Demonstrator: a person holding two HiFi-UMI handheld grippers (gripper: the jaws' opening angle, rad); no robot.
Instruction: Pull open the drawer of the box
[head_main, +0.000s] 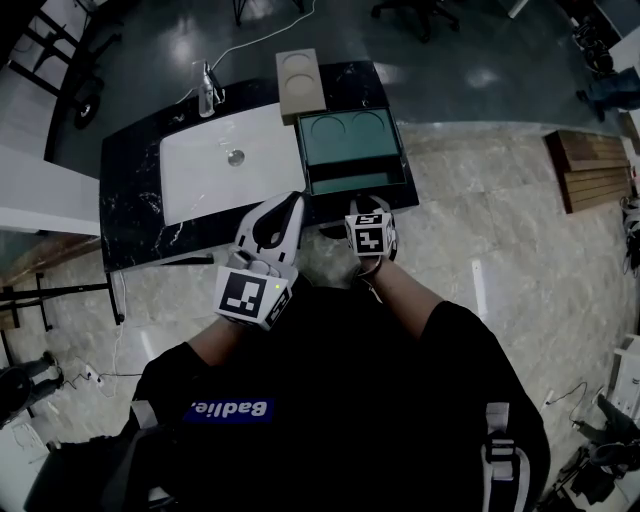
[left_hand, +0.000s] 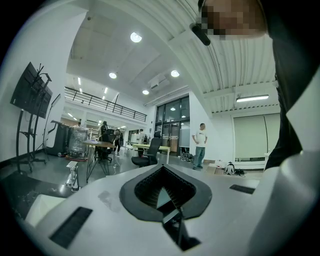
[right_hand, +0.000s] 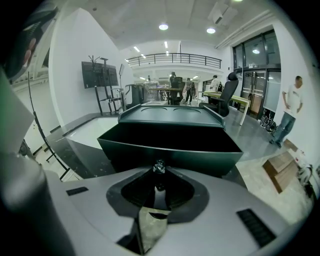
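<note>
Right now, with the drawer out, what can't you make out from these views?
1. Floor of the drawer: in the right gripper view, its own front wall and shadow hide it.
2. Knob: in the head view, the right gripper covers it.
3. Box: absent from the left gripper view, since the left gripper points up at the room.

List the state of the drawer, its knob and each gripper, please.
drawer: open, pulled out of the box.
knob: pinched at the jaw tips.
right gripper: shut on the knob.
left gripper: shut, holding nothing.
</note>
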